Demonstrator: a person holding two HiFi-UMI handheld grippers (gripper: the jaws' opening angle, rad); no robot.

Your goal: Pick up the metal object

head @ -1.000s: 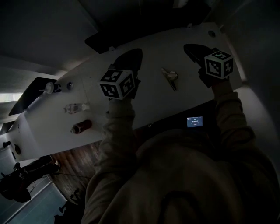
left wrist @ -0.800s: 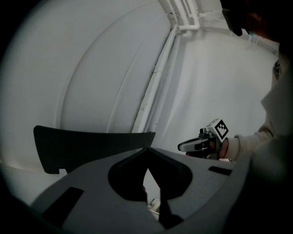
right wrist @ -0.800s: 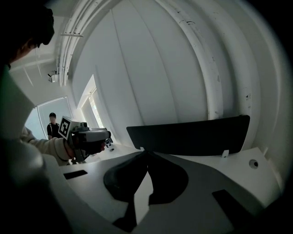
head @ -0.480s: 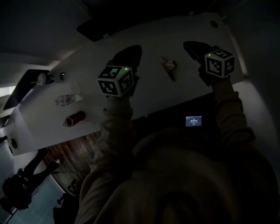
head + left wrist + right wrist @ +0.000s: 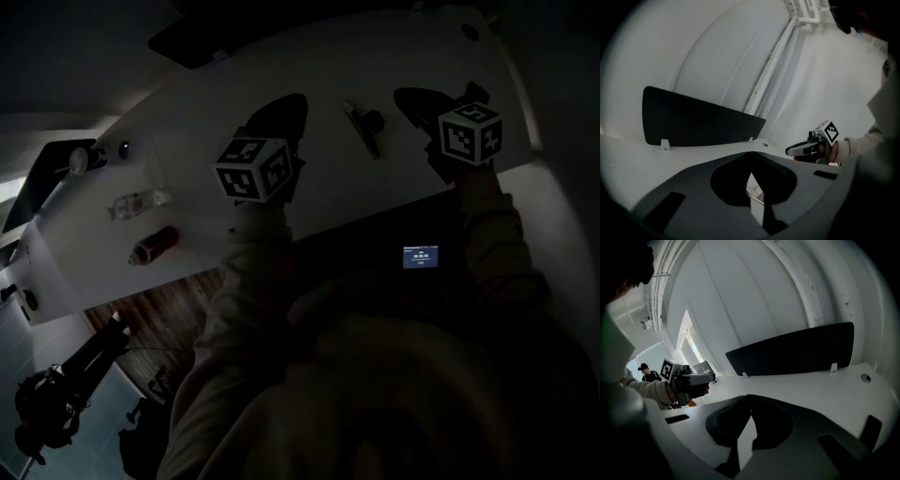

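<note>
The metal object [image 5: 362, 125], a thin bar with a round dark part, lies on the white table [image 5: 197, 178] between my two grippers. My left gripper [image 5: 286, 105] hovers to its left, jaws closed tip to tip and empty. In the left gripper view the left gripper [image 5: 749, 155] is shut, and a thin metal rod [image 5: 755, 196] shows through the gap below the tips. My right gripper [image 5: 409, 96] is to the object's right, shut and empty. The right gripper view shows the right gripper [image 5: 750, 397] over bare table.
A black divider panel [image 5: 192, 42] stands along the table's far edge. A clear bottle [image 5: 133, 202], a red object [image 5: 155, 244] and a small round fixture [image 5: 80, 159] sit at the table's left end. A lit small screen [image 5: 419, 256] glows below the near edge.
Both grippers have sunk toward the table, still shut. The head view has shifted, so the table sits higher in the picture. The metal object now looks darker.
</note>
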